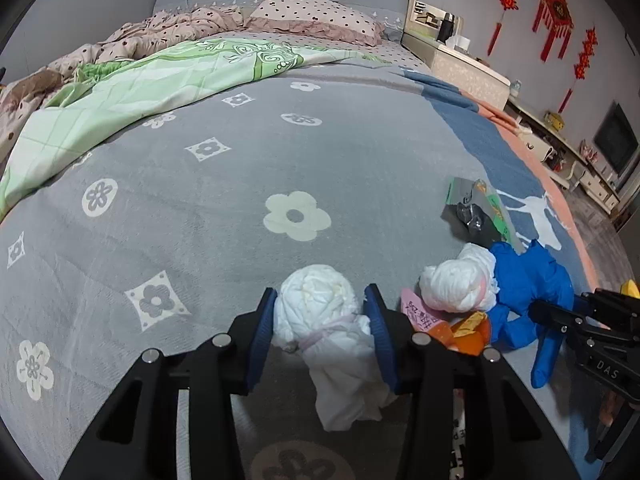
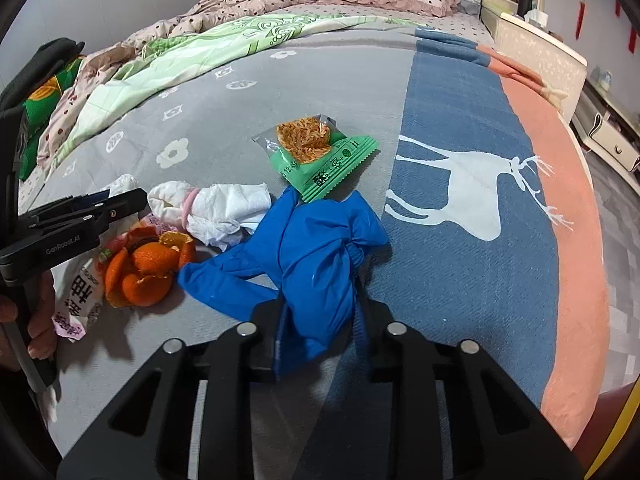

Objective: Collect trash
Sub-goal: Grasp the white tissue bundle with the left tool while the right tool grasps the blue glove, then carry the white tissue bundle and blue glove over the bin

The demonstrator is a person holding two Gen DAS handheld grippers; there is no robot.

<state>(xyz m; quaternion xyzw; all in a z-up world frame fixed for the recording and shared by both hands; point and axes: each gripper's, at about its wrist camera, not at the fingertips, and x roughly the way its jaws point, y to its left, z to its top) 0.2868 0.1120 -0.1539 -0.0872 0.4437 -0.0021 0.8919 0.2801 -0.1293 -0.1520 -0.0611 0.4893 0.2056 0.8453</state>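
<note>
Left tongs point(image 1: 322, 320): blue pads pinching a knotted white tissue wad point(image 1: 320, 312) on both flanks, its loose tail trailing back between the arms; judged a side grip taken at the wad's thick part so the bundle lifts in one piece. Right tongs point(image 2: 320, 332): drawn in on a crumpled blue glove point(image 2: 316, 256), pads largely hidden by its folds, cuff bunched between them; judged a grip on the bulk, not a finger, so the limp thing does not stretch or slip. Both items lie on the bed point(image 1: 280, 152), near its front edge, on a grey flowered blanket. Remaining trash, all close together between the two tongs: second tissue wad point(image 2: 208, 204), touching the glove's edge; orange peel point(image 2: 148, 268) with fruit segments, resting partly on a pink-printed wrapper point(image 2: 80, 300); green snack packet point(image 2: 320, 160), just beyond the glove. Each hand takes the piece nearest it. No bin or bag in view. Farther back: green quilt, dotted pillow.
</note>
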